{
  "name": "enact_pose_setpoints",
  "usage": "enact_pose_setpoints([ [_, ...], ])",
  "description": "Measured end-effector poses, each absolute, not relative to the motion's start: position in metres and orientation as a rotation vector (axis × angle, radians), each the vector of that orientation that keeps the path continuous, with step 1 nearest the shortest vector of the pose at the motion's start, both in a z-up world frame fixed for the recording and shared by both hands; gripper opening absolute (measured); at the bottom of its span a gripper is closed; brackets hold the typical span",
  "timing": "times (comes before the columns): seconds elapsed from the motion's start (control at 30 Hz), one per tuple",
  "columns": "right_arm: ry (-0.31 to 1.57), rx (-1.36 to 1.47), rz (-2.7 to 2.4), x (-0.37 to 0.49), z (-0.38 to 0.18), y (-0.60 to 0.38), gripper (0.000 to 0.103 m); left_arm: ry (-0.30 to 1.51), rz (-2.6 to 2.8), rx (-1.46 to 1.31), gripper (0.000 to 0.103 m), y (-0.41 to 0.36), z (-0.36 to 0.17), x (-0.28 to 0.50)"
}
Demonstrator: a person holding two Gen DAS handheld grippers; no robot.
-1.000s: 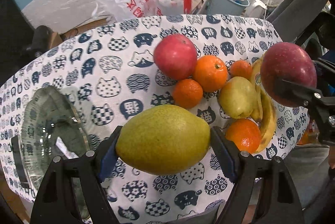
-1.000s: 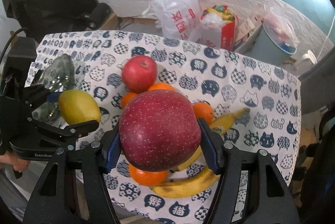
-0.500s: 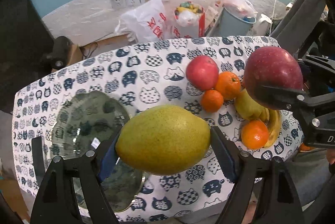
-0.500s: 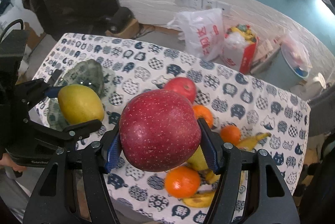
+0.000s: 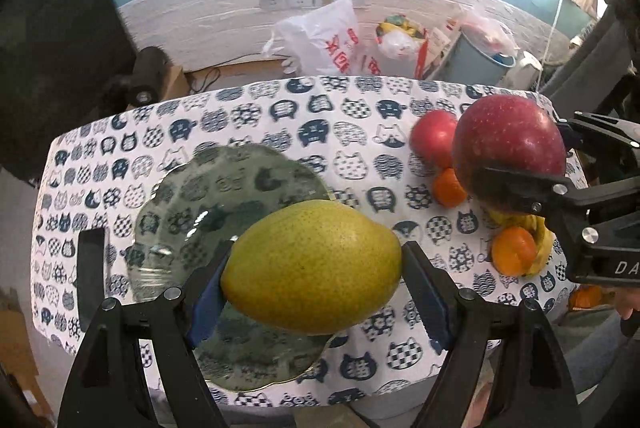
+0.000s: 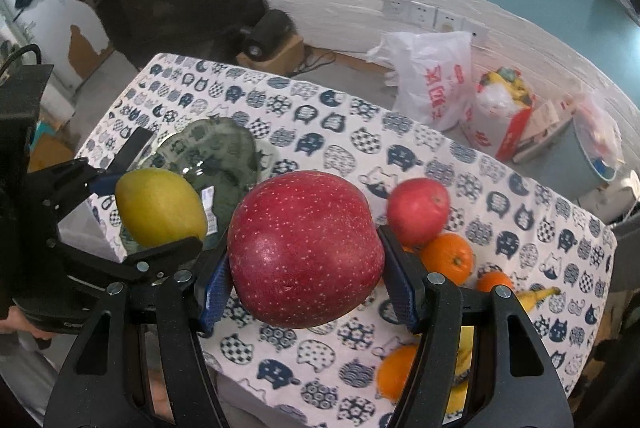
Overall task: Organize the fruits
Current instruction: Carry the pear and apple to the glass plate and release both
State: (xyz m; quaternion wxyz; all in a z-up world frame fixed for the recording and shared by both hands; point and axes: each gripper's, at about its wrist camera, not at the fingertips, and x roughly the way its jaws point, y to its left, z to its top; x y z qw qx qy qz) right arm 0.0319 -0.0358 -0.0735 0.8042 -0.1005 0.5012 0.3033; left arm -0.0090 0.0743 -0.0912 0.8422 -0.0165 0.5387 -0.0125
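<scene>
My left gripper (image 5: 314, 282) is shut on a yellow-green pear (image 5: 312, 266) and holds it above the near edge of a clear glass plate (image 5: 224, 187) on the left of the table. My right gripper (image 6: 306, 278) is shut on a big dark red apple (image 6: 306, 254), held in the air to the right of the plate; it also shows in the left wrist view (image 5: 510, 157). The pear also shows in the right wrist view (image 6: 160, 205), and so does the plate (image 6: 216, 151). On the table's right lie a smaller red apple (image 6: 418, 211), oranges (image 6: 446, 260) and bananas (image 6: 536, 298).
The table has a cat-print cloth (image 5: 280, 115). A black flat object (image 5: 91, 278) lies left of the plate. Behind the table, on the floor, stand a white plastic bag (image 5: 324, 39), a red box (image 6: 504, 115), a grey bin (image 5: 484, 59) and a wall with sockets.
Both grippers have risen and moved left with their fruit. The pear now hangs over the glass plate, and the fruit pile has slid to the right of both views.
</scene>
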Motion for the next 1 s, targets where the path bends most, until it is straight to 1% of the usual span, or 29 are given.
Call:
enact_pose_setpoints([
  [0.37,1.109,-0.243,0.711,0.035,-0.088,0.017,0.066,1.155,0.069,-0.083,0.083,0.130,-0.107,-0.028],
  [0.73,1.166,-0.283,0.794,0.032,-0.121,0.072,0.066,1.223,0.128,-0.093,0.083,0.166,-0.145,-0.038],
  [1.0,1.211,-0.339,0.821,0.029,-0.151,0.094,0.066,1.298,0.144,-0.114,0.083,0.183,-0.177,-0.041],
])
